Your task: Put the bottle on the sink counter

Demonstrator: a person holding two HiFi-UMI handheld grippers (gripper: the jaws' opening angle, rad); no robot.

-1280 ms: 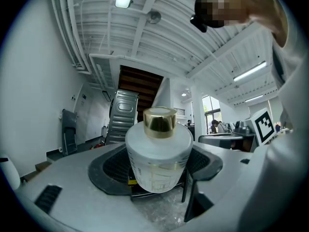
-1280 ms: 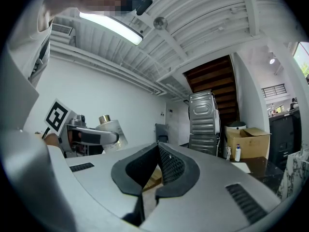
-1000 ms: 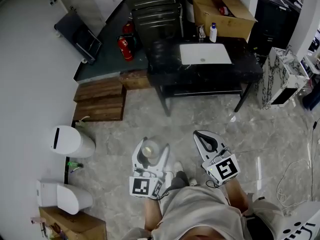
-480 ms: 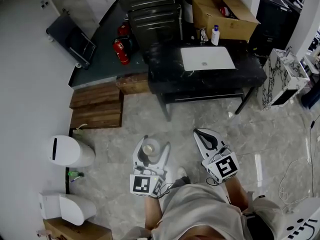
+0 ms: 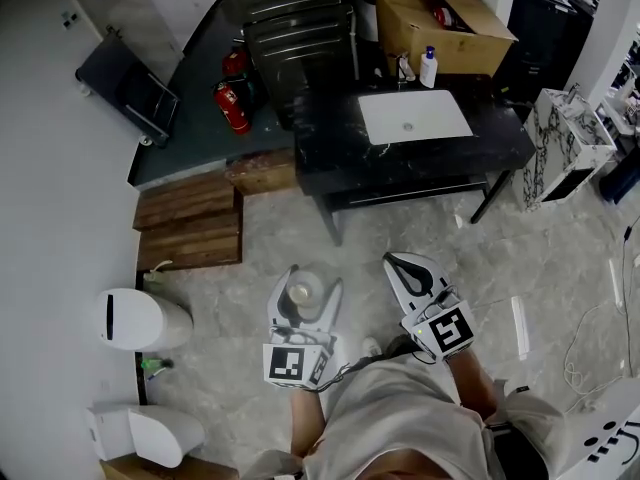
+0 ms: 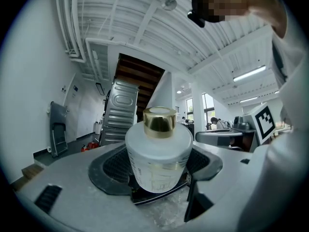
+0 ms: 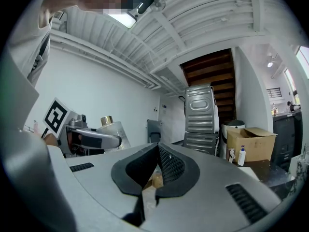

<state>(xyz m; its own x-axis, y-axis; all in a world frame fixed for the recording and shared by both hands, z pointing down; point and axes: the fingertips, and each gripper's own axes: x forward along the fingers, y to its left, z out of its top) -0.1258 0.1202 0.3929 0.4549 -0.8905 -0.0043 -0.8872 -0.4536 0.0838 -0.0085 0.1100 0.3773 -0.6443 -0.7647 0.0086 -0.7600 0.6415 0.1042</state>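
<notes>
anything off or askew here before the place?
Nothing stands out. The bottle sits upright in the left gripper, gold cap on, no spill visible. The right gripper is shut and empty. The sink counter ahead looks intact.

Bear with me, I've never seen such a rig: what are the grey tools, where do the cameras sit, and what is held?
A person holds a two-jaw gripper in each hand. The head view comes from a camera on the person's head, looking down; the two gripper views ride on the grippers and look along their jaws. The left gripper is shut on a frosted bottle with a gold cap. The right gripper is shut and empty. Ahead stands the dark sink counter, with a white basin and a pump bottle.
</notes>
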